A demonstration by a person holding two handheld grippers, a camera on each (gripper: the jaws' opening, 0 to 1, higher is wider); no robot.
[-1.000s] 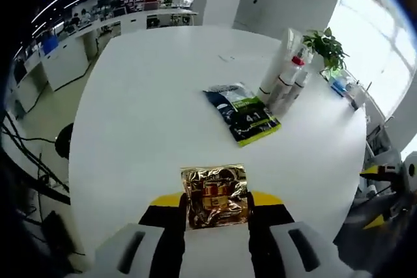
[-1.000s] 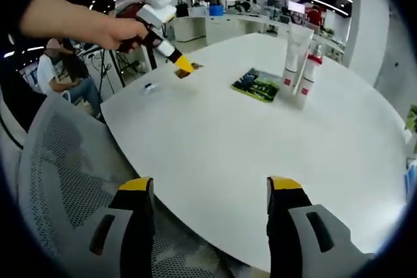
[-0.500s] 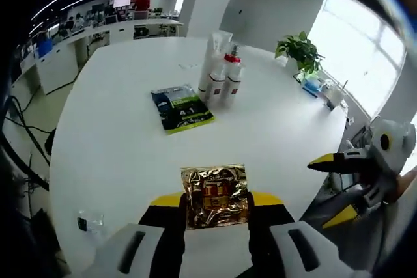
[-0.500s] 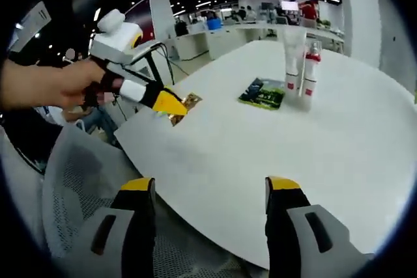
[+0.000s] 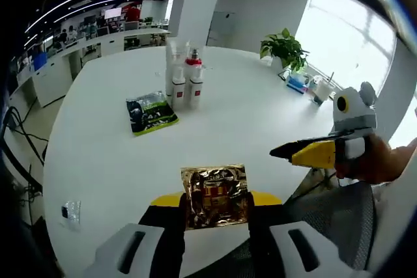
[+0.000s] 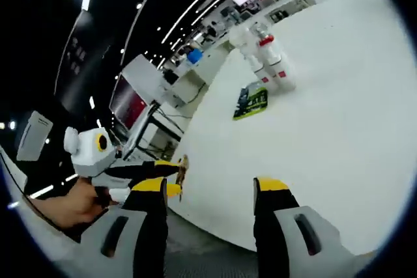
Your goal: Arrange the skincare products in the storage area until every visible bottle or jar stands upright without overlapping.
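Left gripper view shows my left gripper (image 5: 215,201) with its jaws closed on a gold foil sachet (image 5: 215,194), which stands up between the yellow tips over the near edge of the desk (image 5: 247,122). Farther out on the white round top, a cluster of white bottles (image 5: 183,80), one with a red collar and pump, stands upright and packed close together. Just beside them, on the near left, a dark packet with a green edge (image 5: 150,111) lies flat. A small clear sachet (image 5: 70,211) lies by itself near the left rim of the desk, well apart from the rest. My right gripper (image 5: 301,153) comes in from the right, held in a hand (image 5: 384,164), its yellow tips pointing over the desk edge; from this angle I cannot judge its gap.

In the right gripper view the right gripper's (image 6: 210,188) jaws stand wide apart with nothing between them, over the desk's edge. The bottles (image 6: 266,56) and the dark packet (image 6: 253,102) sit far across the white top. My left gripper (image 6: 166,175) shows at the lower left, the gold sachet (image 6: 184,167) seen edge-on in its tips.

Around the desk is an open-plan office: a potted plant (image 5: 283,47) and small items on the far side by bright windows, a white column, long workbenches behind, and light strips on a dark ceiling.
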